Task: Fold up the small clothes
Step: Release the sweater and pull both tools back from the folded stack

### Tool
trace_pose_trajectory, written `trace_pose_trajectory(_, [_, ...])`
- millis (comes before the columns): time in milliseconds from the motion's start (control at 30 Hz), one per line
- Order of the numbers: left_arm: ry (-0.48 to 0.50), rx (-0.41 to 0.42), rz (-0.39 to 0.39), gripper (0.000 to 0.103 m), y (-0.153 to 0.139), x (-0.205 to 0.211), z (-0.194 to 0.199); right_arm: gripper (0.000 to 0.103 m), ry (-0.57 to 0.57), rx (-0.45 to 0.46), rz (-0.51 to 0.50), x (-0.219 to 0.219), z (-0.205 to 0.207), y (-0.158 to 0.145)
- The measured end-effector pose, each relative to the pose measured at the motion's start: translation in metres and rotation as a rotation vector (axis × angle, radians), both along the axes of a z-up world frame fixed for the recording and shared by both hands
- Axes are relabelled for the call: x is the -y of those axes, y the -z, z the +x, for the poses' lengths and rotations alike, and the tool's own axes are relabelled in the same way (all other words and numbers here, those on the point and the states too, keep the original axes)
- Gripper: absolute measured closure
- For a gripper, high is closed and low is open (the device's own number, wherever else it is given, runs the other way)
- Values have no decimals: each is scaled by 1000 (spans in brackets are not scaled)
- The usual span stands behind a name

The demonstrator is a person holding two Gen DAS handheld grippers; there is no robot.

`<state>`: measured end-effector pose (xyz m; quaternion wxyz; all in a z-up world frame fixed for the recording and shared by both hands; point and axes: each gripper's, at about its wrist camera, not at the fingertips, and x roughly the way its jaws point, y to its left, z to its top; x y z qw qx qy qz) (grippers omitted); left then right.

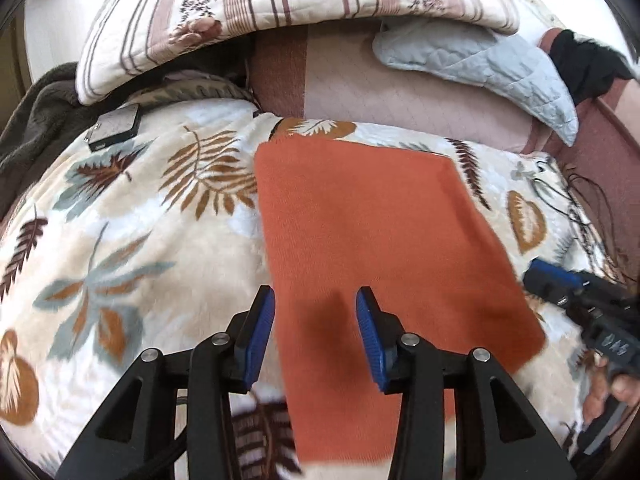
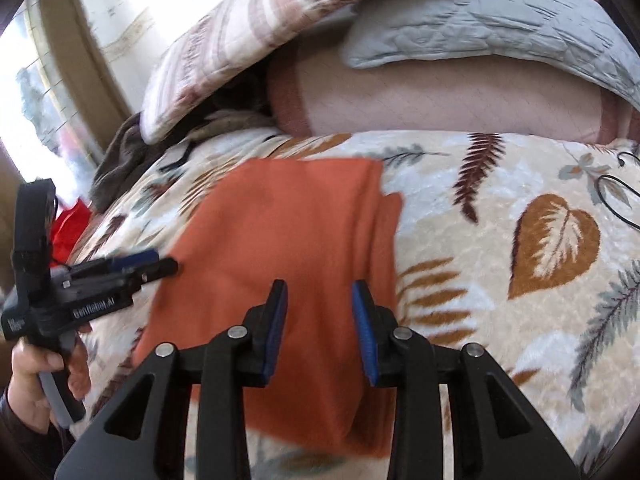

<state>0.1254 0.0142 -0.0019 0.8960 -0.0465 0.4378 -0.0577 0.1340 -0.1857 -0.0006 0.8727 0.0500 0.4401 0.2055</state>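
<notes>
An orange cloth (image 1: pixel 372 240), folded into a flat rectangle, lies at the centre of both frames on a leaf-patterned blanket (image 1: pixel 132 232), with a striped pillow (image 1: pixel 248 4) and a grey pillow (image 1: pixel 484 64) in the upper part of the frame. The left gripper (image 1: pixel 316 300) hangs above the cloth's near end, jaws parted wide and holding nothing. The right gripper (image 2: pixel 320 292) is likewise spread and empty over the cloth.

Both wrist cams are looking forward and down from close above the bed, sharing the orange cloth (image 1: pixel 372 232) (image 2: pixel 288 240) on the leaf blanket (image 1: pixel 132 232) (image 2: pixel 500 264); each is catching the other gripper at frame edge.
</notes>
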Motion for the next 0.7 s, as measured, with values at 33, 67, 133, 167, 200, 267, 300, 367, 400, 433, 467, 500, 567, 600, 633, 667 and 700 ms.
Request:
trace_pose_trajectory(33, [12, -6, -5, 60, -1, 1, -11, 67, -21, -12, -5, -4, -6, 2])
trace_pose_trajectory(67, [22, -6, 1, 60, -1, 4, -17, 67, -33, -21, -9, -7, -11, 5])
trace_pose_trajectory(133, [43, -10, 14, 60, 3, 12, -31, 67, -54, -31, -24, -13, -20, 12])
trace_pose_trajectory(167, [49, -20, 14, 60, 6, 14, -33, 67, -58, -39, -35, -16, -23, 17])
trace_pose_trajectory(200, [52, -35, 15, 60, 12, 16, -33, 67, -58, -51, -44, -18, -24, 23])
trace_pose_trajectory(267, [43, -77, 20, 60, 29, 18, -32, 67, -59, -77, -62, -20, -25, 35])
trace_pose_trajectory(300, [37, -88, 16, 58, 35, 17, -30, 67, -57, -84, -72, -21, -25, 40])
trace_pose_trajectory(367, [20, -101, -3, 55, 44, 14, -28, 69, -58, -99, -89, -21, -23, 51])
trace_pose_trajectory(400, [14, -100, -10, 53, 45, 13, -28, 69, -57, -97, -88, -21, -22, 54])
trace_pose_trajectory(433, [7, -98, -17, 53, 46, 11, -29, 69, -60, -92, -98, -22, -22, 53])
trace_pose_trajectory(467, [4, -95, -21, 53, 46, 11, -30, 69, -63, -90, -107, -23, -23, 52])
trace_pose_trajectory(500, [3, -93, -21, 53, 46, 11, -31, 69, -61, -89, -107, -23, -23, 49])
trace_pose_trajectory(567, [-2, -86, -15, 53, 44, 13, -33, 69, -59, -83, -87, -22, -26, 42])
trace_pose_trajectory(600, [-3, -84, -12, 53, 44, 13, -34, 69, -57, -74, -88, -21, -28, 38])
trace_pose_trajectory(633, [-5, -82, -10, 53, 44, 14, -35, 69, -54, -62, -100, -20, -31, 36])
trace_pose_trajectory(667, [-8, -79, -6, 52, 43, 16, -36, 69, -56, -63, -110, -21, -32, 37])
trace_pose_trajectory(700, [-11, -78, -3, 51, 43, 16, -37, 69, -57, -73, -121, -21, -32, 40])
